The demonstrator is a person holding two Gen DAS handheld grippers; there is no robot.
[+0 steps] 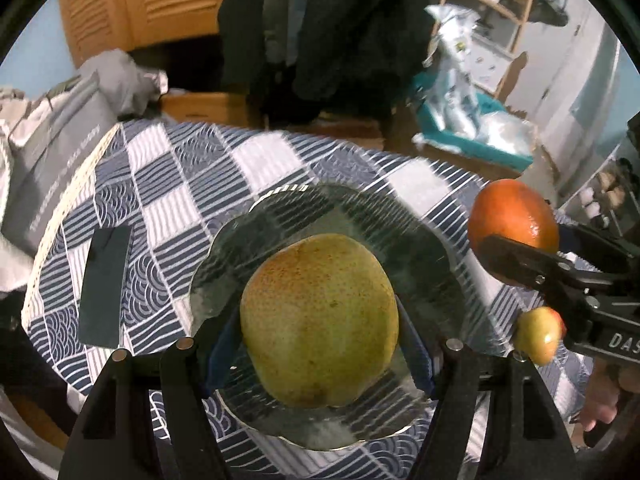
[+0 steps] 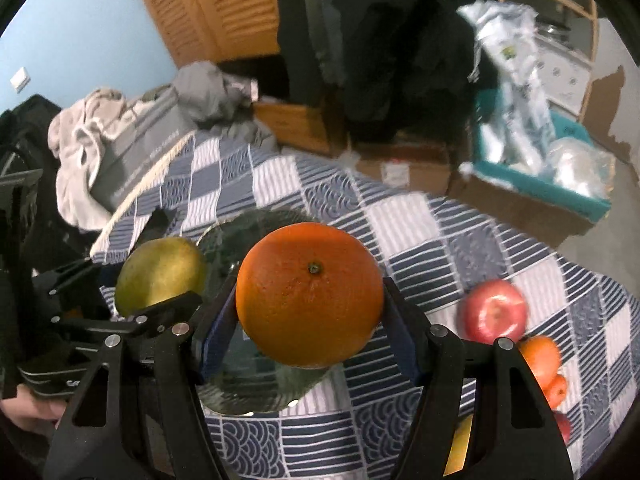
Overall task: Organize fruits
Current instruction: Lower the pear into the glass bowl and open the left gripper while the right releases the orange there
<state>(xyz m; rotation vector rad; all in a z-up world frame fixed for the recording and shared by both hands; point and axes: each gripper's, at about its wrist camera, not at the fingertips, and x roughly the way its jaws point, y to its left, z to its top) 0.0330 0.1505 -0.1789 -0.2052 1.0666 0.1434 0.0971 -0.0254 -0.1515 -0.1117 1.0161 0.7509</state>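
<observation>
Gripping pear (image 1: 320, 320) w/ left gripper (image 1: 320, 344) fingers over glass plate (image 1: 420, 240); right gripper (image 2: 308, 320) fingers clamp orange (image 2: 308, 296). Red apple (image 2: 492, 312) on bench cloth (image 2: 400, 216).

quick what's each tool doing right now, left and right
Left tool: closed on the green pear, above the glass plate.
Right tool: closed on the orange.

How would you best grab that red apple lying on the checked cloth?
Grip the red apple across its widest middle, coming from above. It is round, with its dimpled end turned sideways, so pads on opposite flanks hold best. Small oranges crowd its near side, so keep the fingers off that side.
</observation>
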